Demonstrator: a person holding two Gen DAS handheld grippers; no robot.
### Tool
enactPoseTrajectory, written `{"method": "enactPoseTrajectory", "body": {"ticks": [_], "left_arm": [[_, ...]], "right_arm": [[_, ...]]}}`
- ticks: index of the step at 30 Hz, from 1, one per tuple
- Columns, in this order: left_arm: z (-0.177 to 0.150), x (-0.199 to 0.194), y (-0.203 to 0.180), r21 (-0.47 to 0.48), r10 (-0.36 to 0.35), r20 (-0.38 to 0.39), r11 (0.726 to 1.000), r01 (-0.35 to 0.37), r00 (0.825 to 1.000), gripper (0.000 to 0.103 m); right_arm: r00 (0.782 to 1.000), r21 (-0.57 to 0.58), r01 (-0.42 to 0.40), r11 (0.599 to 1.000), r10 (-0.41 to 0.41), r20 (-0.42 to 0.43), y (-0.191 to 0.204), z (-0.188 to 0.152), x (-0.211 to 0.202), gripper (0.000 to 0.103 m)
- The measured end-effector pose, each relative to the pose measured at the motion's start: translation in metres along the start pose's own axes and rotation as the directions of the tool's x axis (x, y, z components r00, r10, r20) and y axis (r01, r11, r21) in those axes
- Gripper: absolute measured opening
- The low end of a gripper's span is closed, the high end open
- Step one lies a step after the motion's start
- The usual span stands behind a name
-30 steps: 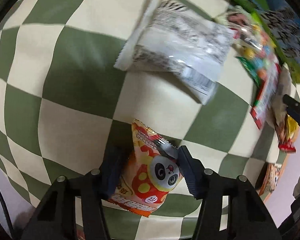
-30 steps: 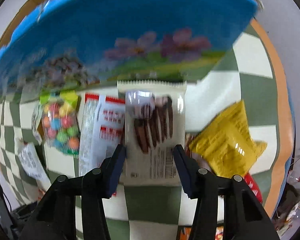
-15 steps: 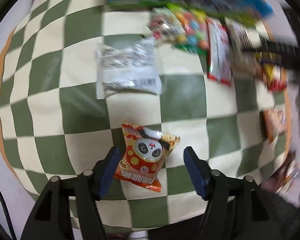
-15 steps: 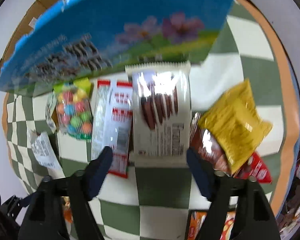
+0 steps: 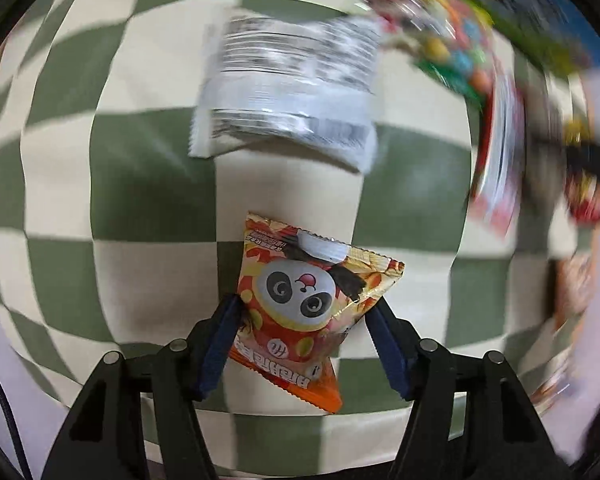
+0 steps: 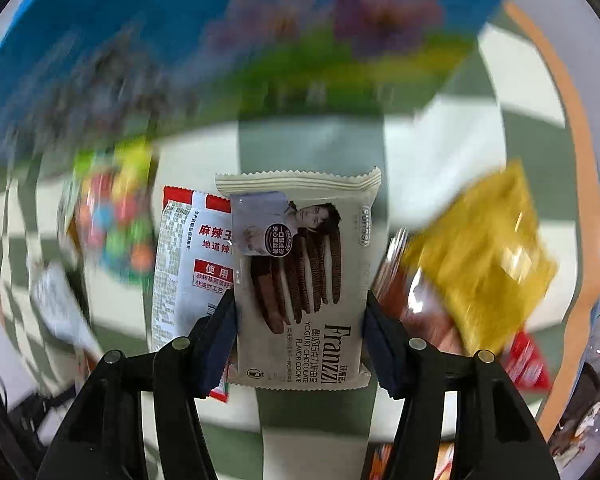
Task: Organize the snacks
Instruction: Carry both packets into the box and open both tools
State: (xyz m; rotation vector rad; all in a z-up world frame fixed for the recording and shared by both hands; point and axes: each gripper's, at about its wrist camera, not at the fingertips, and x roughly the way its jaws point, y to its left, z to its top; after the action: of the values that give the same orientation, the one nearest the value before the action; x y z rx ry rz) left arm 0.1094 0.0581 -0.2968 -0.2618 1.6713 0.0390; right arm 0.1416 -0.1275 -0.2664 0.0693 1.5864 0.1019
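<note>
Left gripper pointed down at the table, its jaws closing on the panda snack pouch between them; the left pad touched the pouch's edge, the right one looked just clear of it. Right gripper was closing likewise, both pads against the long edges of the Franzzi cookie pack.

We judged the pouch light, puffy and slick, likely to squirm; best taken across its belly, not by the crimped seam. We reckoned the cookie pack stiffer but its contents brittle, so a gentle grip at the lower sides.

Surface: green-and-cream checked cloth, soft and flat. Nearby lay a white wrapper, a yellow bag, a red-and-white sachet, blurred candies and a blue box. Little of the room showed.
</note>
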Motion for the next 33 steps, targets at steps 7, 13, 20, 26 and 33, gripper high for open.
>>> {"method": "enactPoseTrajectory", "body": {"ticks": [7,13,20,26,33], "left_arm": [[-0.006,0.013,0.007,-0.016,-0.056,-0.032,0.998,0.056,0.998,0.071],[-0.015,0.039,0.0,-0.027,-0.028,-0.053,0.999,0.027,0.998,0.07],[-0.028,0.024,-0.005,-0.072,-0.035,0.019,0.997,0.037,0.999,0.053],[-0.03,-0.003,-0.013,-0.075,-0.062,0.071,0.995,0.068,0.996,0.052],[-0.029,-0.085,-0.05,-0.016,-0.158,0.2,0.986,0.164,0.967,0.051]], "right_arm": [[0.992,-0.063,-0.054,0.997,0.046,-0.12,0.004,-0.064,0.012,0.062],[0.99,-0.007,-0.058,0.998,0.057,-0.128,-0.004,-0.056,0.022,0.063],[0.996,-0.013,-0.052,0.999,0.051,-0.069,0.01,-0.073,0.02,0.06],[0.996,0.012,-0.08,0.997,0.081,-0.043,0.0,-0.1,-0.007,0.059],[0.98,0.023,-0.196,0.98,0.195,0.048,-0.003,-0.094,-0.073,0.059]]}}
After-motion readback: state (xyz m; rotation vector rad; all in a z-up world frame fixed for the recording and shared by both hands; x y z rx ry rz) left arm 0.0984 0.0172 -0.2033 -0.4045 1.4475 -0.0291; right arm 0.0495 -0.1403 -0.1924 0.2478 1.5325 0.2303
